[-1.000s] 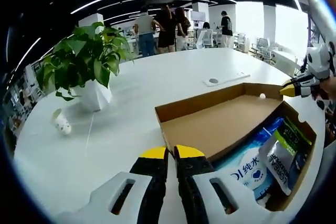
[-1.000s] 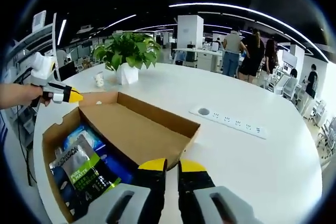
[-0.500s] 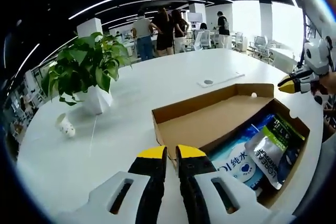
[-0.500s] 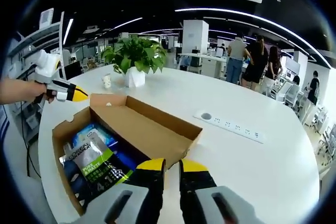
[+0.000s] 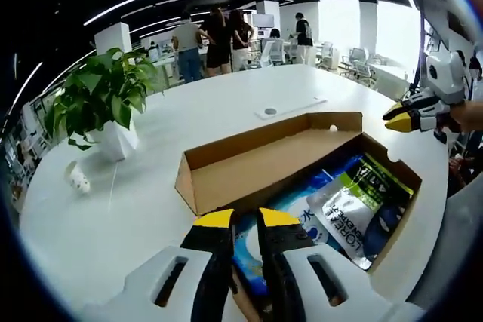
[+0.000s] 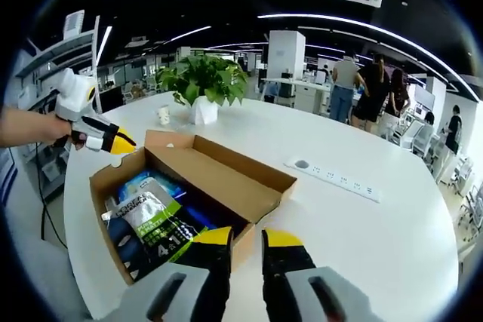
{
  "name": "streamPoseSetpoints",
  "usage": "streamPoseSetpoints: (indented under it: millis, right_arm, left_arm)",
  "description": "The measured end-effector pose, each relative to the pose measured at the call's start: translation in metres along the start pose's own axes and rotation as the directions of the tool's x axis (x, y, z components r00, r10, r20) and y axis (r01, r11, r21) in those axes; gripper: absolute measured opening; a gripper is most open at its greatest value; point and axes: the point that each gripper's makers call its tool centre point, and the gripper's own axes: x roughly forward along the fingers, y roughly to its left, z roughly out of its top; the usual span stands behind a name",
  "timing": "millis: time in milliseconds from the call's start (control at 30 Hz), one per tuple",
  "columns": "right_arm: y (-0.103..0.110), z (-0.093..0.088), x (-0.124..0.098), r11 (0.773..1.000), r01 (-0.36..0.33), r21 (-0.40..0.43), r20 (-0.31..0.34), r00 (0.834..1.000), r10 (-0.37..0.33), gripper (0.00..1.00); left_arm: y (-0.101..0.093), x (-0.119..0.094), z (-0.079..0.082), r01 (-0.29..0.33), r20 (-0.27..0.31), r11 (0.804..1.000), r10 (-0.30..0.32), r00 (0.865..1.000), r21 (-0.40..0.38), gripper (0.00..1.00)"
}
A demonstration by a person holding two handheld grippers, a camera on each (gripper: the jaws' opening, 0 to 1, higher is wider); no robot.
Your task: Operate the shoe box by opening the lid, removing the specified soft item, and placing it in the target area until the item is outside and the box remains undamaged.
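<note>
Around everything spreads a big open-plan office with a black ceiling, long curved strip lights and an air vent, where several people stand talking in the background among desks and chairs. Across the middle runs a large white oval tabletop, bright and glossy. Set into it is a white power strip with a row of sockets. Near the tabletop's edge sits the cardboard shoe box, its lid folded back flat so the plain brown inside faces up. Inside the box lie soft packets. One is a green and silver pouch printed with "L'OREAL" and a large "4"; more small print is too fine to read. Beneath it lies a blue and white pack with Chinese characters and a heart, still fully inside the box. A leafy green plant in a white faceted pot stands further along the tabletop, and a small white patterned cup stands beside it.

The left gripper hovers over the near edge of the box, its yellow-tipped fingers almost together and holding nothing. The right gripper hangs at the opposite side by the box wall, its fingers a narrow gap apart and empty.
</note>
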Motion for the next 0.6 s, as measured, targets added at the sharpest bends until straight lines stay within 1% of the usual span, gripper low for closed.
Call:
streamPoseSetpoints:
  millis: [67,167,267,400,500,600]
  right_arm:
    - [0.004,-0.001,-0.003,1.000,-0.009,-0.001,0.005,1.000,0.009,0.12]
    - [0.010,-0.004,-0.009,1.000,-0.024,0.002,0.004,1.000,0.024,0.16]
    - [0.014,-0.007,-0.012,0.999,-0.037,0.002,0.005,0.999,0.037,0.18]
    - [0.020,-0.013,-0.017,0.998,-0.056,0.013,-0.001,0.998,0.056,0.23]
    - [0.025,-0.017,-0.022,0.997,-0.072,0.023,-0.001,0.997,0.072,0.27]
    - [0.028,-0.022,-0.026,0.996,-0.079,0.031,-0.001,0.997,0.079,0.30]
  left_arm:
    - [-0.006,-0.001,-0.004,0.017,-0.009,1.000,-0.017,1.000,-0.002,0.12]
    - [-0.019,-0.002,-0.011,0.049,-0.029,0.999,-0.049,0.998,-0.001,0.13]
    - [-0.029,-0.003,-0.013,0.080,-0.032,0.997,-0.080,0.996,-0.016,0.13]
    - [-0.036,-0.004,-0.015,0.100,-0.034,0.995,-0.101,0.994,-0.031,0.14]
    - [-0.043,-0.004,-0.018,0.124,-0.038,0.990,-0.127,0.991,-0.064,0.14]
    - [-0.048,-0.003,-0.021,0.137,-0.045,0.988,-0.140,0.989,-0.072,0.14]
